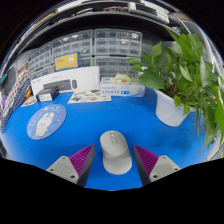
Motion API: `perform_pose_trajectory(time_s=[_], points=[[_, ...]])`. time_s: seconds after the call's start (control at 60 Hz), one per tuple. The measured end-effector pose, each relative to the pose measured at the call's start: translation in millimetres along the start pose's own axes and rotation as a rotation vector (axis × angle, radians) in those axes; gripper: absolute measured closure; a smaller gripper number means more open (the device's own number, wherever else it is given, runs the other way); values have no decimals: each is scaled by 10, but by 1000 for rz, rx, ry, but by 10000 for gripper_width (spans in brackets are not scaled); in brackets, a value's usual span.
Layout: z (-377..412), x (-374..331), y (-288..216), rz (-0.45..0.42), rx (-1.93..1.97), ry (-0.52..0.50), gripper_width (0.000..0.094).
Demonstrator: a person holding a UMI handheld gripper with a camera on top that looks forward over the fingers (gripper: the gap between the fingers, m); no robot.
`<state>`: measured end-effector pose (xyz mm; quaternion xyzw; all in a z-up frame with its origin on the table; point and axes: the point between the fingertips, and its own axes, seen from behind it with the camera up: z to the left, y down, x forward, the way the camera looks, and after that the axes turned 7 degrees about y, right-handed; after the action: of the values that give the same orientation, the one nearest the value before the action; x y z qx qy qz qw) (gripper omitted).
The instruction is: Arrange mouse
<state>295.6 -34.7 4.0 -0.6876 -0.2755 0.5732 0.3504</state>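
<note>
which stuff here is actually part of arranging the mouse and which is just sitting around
Job: white mouse, standing between the open gripper fingers on the blue table; round mouse pad, probably.

Lying about: potted plant, white boxes, papers, storage drawers.

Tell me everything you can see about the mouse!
The mouse is pale grey-white, smooth like plastic, and egg-shaped with a thin line down its front. It lies flat on the blue table, pointing away, between the open fingers of the gripper, with a gap at each side. No cable shows.
</note>
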Motion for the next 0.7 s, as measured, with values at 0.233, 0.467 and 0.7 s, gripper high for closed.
perform_pose_trajectory(time_s=[0.233,0.467,0.7], points=[[-29,150,-18,-5,-64,10,469],[-32,151,-2,56,-42,47,603],[29,-103,-713,29,2,135,601]])
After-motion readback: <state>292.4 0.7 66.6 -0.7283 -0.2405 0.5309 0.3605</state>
